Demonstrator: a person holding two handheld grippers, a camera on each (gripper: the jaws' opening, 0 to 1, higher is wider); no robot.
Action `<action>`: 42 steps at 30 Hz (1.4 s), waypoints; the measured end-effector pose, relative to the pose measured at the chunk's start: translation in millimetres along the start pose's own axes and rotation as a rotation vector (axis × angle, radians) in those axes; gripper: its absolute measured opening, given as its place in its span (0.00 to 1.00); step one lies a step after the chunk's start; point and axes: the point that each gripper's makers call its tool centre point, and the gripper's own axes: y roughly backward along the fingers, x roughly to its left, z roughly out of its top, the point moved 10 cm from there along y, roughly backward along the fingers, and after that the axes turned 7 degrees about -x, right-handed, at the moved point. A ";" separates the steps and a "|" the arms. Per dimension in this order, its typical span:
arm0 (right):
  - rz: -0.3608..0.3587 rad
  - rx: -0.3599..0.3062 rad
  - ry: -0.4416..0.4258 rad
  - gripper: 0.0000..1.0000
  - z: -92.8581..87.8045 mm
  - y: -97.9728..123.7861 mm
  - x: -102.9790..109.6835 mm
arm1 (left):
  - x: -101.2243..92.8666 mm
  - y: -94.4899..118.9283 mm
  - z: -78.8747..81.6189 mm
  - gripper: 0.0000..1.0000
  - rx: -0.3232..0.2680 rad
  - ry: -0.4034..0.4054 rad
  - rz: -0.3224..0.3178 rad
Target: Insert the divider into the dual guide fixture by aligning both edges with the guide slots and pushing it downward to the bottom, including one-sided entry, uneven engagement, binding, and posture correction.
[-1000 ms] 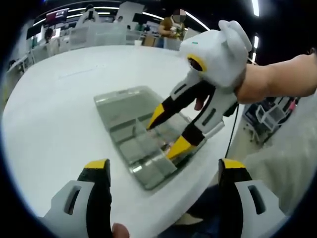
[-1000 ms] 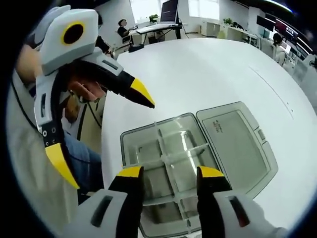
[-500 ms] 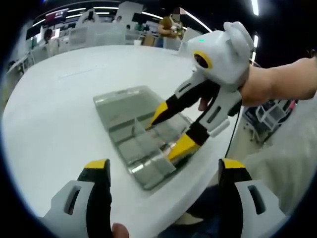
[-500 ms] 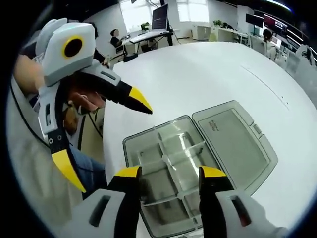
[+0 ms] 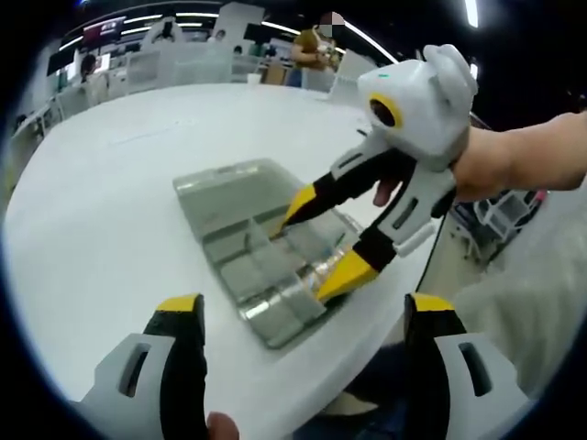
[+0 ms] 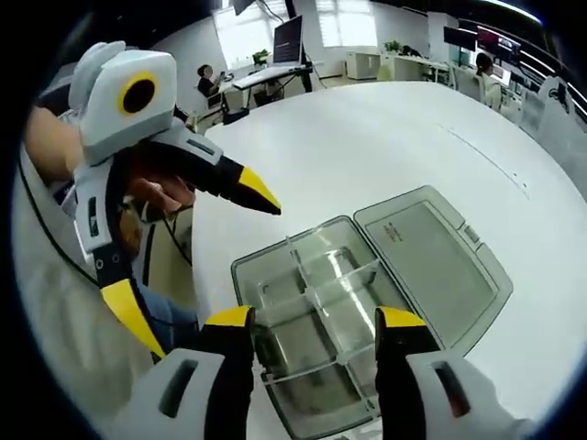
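Observation:
A clear plastic box [image 6: 275,302], the guide fixture, lies on the white table [image 6: 367,147] with its hinged lid [image 6: 431,257] laid flat beside it. Thin clear dividers [image 6: 341,279] stand inside, splitting it into compartments. My right gripper [image 6: 315,319] hovers over the box's near end, open, nothing between its fingers. The left gripper view shows the box [image 5: 229,229] from the side, with the right gripper [image 5: 319,236] slanting down over its right part, yellow tips apart. My left gripper [image 5: 304,307] stays open and holds nothing near the table edge, short of the box; it also appears as the left gripper [image 6: 193,249].
The box sits close to the curved table edge [image 5: 367,339]; a person's legs and a cable show beyond it. The table stretches wide and white behind the box. Desks, monitors and people stand far off in the room.
My right gripper has drawn up and back from the box, still open; the box looks smaller between its jaws. The left gripper and the box have stayed put.

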 end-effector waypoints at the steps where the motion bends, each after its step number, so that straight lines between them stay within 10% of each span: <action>1: -0.008 -0.004 -0.002 0.51 -0.5 0.8 0.7 | 0.2 0.2 -0.3 0.87 0.000 0.001 0.000; 42: -0.171 -0.156 -0.217 0.70 -22.8 38.3 19.1 | -7.2 -0.3 -1.7 0.87 -0.005 0.005 0.000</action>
